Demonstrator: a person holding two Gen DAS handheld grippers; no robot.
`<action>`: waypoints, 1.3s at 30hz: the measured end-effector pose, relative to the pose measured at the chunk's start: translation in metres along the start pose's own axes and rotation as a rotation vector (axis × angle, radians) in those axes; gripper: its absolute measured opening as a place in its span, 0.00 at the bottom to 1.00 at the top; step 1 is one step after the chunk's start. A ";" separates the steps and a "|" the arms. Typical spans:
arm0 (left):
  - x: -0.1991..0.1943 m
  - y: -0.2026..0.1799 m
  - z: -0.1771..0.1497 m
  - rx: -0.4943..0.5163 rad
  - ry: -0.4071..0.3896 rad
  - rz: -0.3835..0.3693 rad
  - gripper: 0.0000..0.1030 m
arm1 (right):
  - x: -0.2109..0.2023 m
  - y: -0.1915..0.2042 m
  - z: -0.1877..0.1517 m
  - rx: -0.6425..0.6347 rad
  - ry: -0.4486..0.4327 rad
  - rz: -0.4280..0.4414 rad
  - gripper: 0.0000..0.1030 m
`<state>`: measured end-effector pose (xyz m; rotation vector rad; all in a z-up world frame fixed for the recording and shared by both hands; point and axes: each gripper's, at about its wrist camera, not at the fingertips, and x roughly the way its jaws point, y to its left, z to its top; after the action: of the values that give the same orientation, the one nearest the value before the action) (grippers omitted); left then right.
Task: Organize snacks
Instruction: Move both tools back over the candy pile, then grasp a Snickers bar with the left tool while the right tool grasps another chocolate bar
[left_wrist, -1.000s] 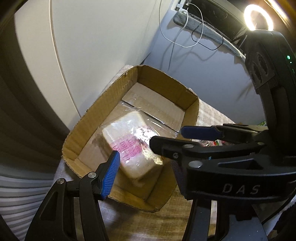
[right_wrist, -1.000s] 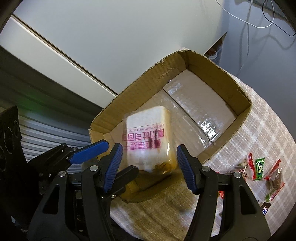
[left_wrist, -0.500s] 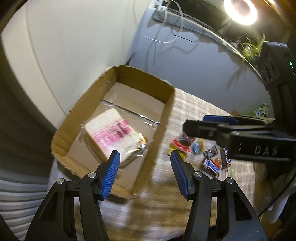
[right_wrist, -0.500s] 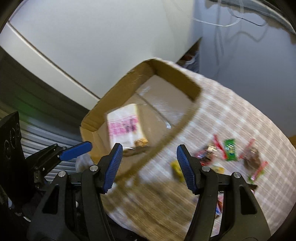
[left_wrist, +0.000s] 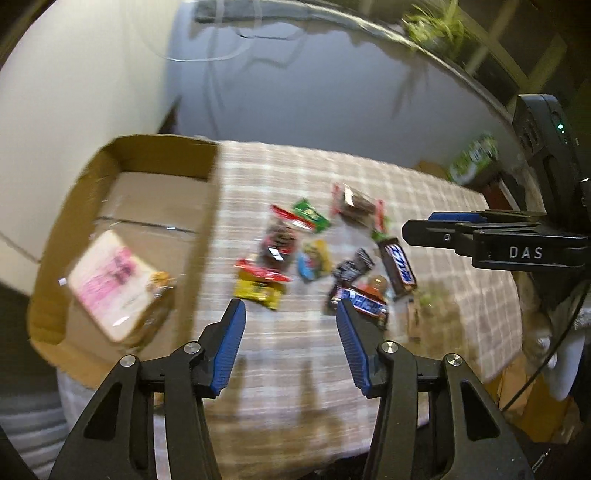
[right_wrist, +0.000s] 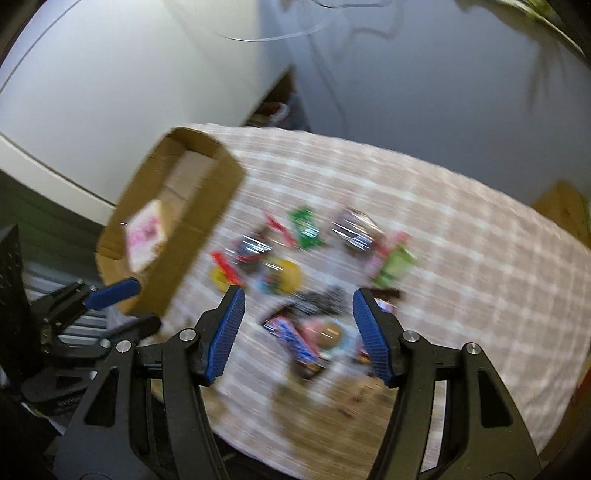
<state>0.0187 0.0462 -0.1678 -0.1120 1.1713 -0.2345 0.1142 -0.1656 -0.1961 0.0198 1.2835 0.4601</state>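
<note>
The blue ribbed fingers (left_wrist: 232, 347) of the left gripper (left_wrist: 290, 347) stand apart with nothing between them, and they are closing a little; those of the right gripper (right_wrist: 299, 334) also stand apart and empty, hovering above the loose snacks. Both views are smeared by motion, so small print and edges are hard to read.

The task's things are the small wrapped snacks (left_wrist: 317, 254), scattered in a loose heap at the middle of the left wrist frame: dark chocolate bars in blue-lettered wrappers (left_wrist: 397, 266), a yellow packet (left_wrist: 256, 293), a green sachet (left_wrist: 310, 214) and a brown one with red ends (left_wrist: 356, 205). They look light and crinkly, their film probably slippery, and some overlap, so a pinch across the short width of one bar at the edge of the heap seems the safest hold; the chocolate could dent under a hard squeeze.

At the left of that frame an open brown cardboard box (left_wrist: 166, 147) already holds a plastic-bagged slice of bread with pink print (left_wrist: 114, 284), soft and easily crushed.

Everything rests on a counter spread with a beige checked cloth (left_wrist: 461, 229), which may ruck up under a dragged finger. Behind it stand a pale wall with a trailing cable (left_wrist: 207, 55) and, in the upper right, some green foliage (left_wrist: 432, 26).
</note>
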 end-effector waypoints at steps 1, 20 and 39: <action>0.006 -0.006 0.001 0.016 0.016 -0.012 0.45 | 0.001 -0.011 -0.005 0.013 0.010 -0.021 0.62; 0.094 -0.042 -0.006 -0.123 0.269 -0.151 0.42 | 0.046 -0.058 -0.032 0.080 0.095 -0.060 0.52; 0.115 -0.058 0.010 -0.044 0.215 -0.036 0.42 | 0.065 -0.068 -0.024 0.107 0.136 -0.078 0.35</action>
<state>0.0636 -0.0379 -0.2550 -0.1499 1.3900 -0.2572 0.1271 -0.2108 -0.2806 0.0286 1.4363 0.3295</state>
